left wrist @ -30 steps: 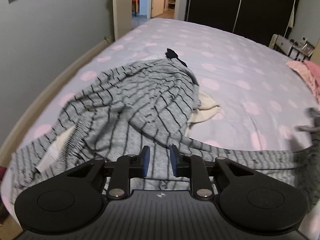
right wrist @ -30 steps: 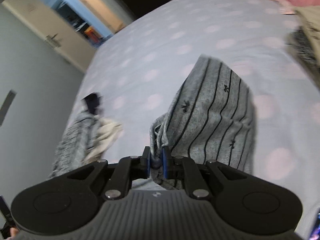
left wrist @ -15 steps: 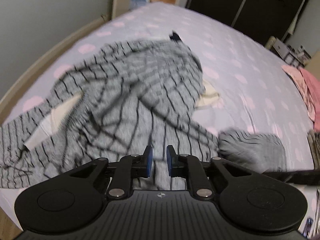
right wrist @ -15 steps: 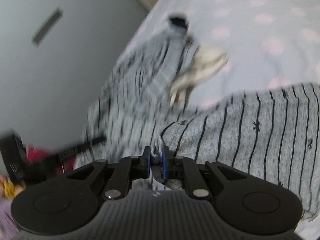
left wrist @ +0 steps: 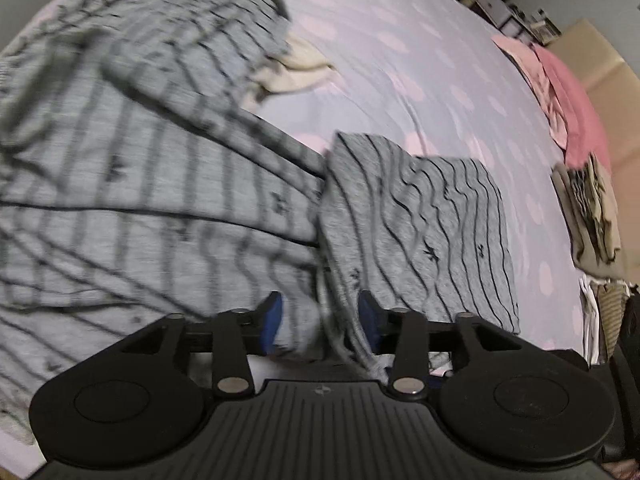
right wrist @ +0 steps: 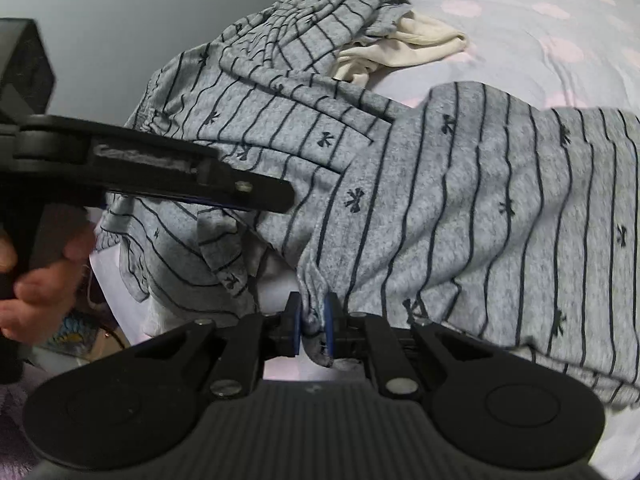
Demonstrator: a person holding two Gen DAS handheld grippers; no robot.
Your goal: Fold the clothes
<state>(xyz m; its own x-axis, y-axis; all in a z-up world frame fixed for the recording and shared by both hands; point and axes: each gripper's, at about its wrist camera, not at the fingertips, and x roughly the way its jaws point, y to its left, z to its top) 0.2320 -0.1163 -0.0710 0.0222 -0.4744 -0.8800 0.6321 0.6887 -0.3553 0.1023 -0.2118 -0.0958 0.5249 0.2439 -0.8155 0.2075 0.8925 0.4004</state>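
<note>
While the left gripper (left wrist: 319, 322) pointed down at the bed, its 2 blue-padded fingers (left wrist: 272, 320) stood well apart, the jaws having just been opening. A bunched edge of the grey striped garment (left wrist: 168, 184) lay in the gap between them, loose, with no pad pressing it as far as the blurred left wrist view showed. In that view the garment filled the left and centre of the frame, and a folded-over part of it lay flat at centre right on the lilac bedsheet (left wrist: 400, 40) with pink dots. A cream cloth (left wrist: 296, 68) poked out from under the garment at upper centre. Pink clothes (left wrist: 560, 88) and a stack of folded clothes (left wrist: 592, 216) sat along the right edge.

The right gripper (right wrist: 313, 326) was clamped on a pinched fold of the same garment (right wrist: 460, 208), its pads nearly together with grey cloth squeezed between them at lower centre of the right wrist view. From that pinch the cloth spread up and to the right across the sheet (right wrist: 540, 8). At the left of that frame the left gripper (right wrist: 256, 196) reached in sideways over the garment, with a person's hand (right wrist: 36, 280) on its handle at the left edge. The cream cloth (right wrist: 408, 48) showed at upper centre.
</note>
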